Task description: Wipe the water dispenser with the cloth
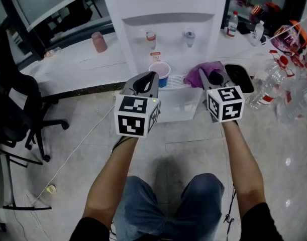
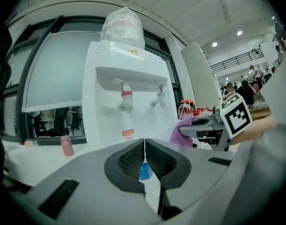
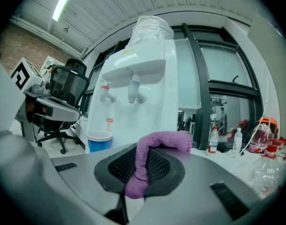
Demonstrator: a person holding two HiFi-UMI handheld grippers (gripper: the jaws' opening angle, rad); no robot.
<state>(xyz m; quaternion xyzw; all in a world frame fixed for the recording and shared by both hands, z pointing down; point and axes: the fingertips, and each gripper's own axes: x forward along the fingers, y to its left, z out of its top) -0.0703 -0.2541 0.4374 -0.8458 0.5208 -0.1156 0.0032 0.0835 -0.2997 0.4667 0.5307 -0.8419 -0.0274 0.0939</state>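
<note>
Right gripper [image 3: 139,168] tight on cloth [image 3: 157,146]

Blue cup [image 1: 160,73] upright, open top. Pink tumbler [image 1: 98,41] stands alone on the white ledge [image 1: 78,67]; black office chair [image 1: 17,109] is far left on the tiled floor [image 1: 193,144]. Right side: cluster of clear plastic bottles [image 1: 268,90], black bin [image 1: 239,77] just beside them, red-capped bottle [image 1: 232,24] further back.
</note>
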